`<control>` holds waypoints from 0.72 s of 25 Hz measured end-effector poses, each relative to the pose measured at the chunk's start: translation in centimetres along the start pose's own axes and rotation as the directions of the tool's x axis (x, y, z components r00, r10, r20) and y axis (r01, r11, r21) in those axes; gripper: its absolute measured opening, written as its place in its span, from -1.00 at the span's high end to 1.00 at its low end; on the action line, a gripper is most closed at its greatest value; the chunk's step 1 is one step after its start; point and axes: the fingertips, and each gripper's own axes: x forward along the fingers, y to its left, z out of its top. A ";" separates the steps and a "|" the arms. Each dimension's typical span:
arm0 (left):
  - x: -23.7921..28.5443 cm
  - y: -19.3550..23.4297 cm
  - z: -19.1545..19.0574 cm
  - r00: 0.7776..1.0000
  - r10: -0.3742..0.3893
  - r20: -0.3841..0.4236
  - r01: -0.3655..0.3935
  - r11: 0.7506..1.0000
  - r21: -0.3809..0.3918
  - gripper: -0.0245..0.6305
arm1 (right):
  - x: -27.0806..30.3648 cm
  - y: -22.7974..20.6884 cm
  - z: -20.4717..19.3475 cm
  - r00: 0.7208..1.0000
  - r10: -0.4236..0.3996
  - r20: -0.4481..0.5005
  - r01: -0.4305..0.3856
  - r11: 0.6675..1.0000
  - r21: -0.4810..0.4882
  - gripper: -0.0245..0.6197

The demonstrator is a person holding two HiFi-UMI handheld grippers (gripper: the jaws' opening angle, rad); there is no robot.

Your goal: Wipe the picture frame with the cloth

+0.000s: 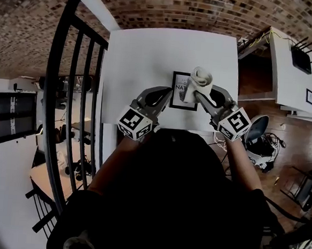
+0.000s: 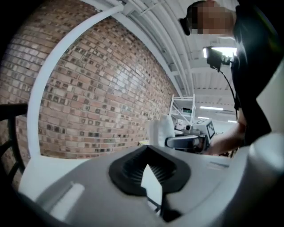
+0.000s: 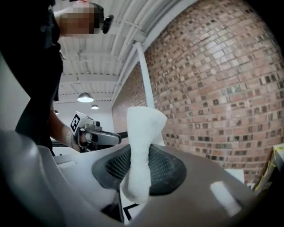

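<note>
A small black picture frame lies on the white table, and its corner shows below the jaws in the right gripper view. My right gripper is over the frame's right side, shut on a rolled white cloth that sticks up past the jaws. My left gripper sits at the frame's left edge with its tips together and nothing between them. Whether it touches the frame is hidden. The left gripper view shows the cloth and the right gripper across from it.
A black metal railing runs along the table's left side. A brick wall stands behind the table. To the right are a white unit and a chair with cables on the floor. The person's body hides the table's near edge.
</note>
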 end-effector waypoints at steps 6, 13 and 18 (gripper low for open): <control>0.3 -2.4 6.1 0.995 -0.046 0.088 0.041 0.997 0.059 0.93 | -0.7 2.6 7.3 0.990 0.045 0.132 -0.029 0.992 -0.119 0.62; 0.9 -3.1 7.2 0.993 -0.069 0.094 0.060 0.993 0.097 0.93 | -1.1 2.8 8.7 0.988 0.046 0.145 -0.022 0.986 -0.166 0.62; 0.9 -3.2 6.9 0.995 -0.067 0.077 0.058 0.992 0.109 0.93 | -1.1 2.7 9.0 0.987 0.046 0.156 -0.021 0.987 -0.158 0.62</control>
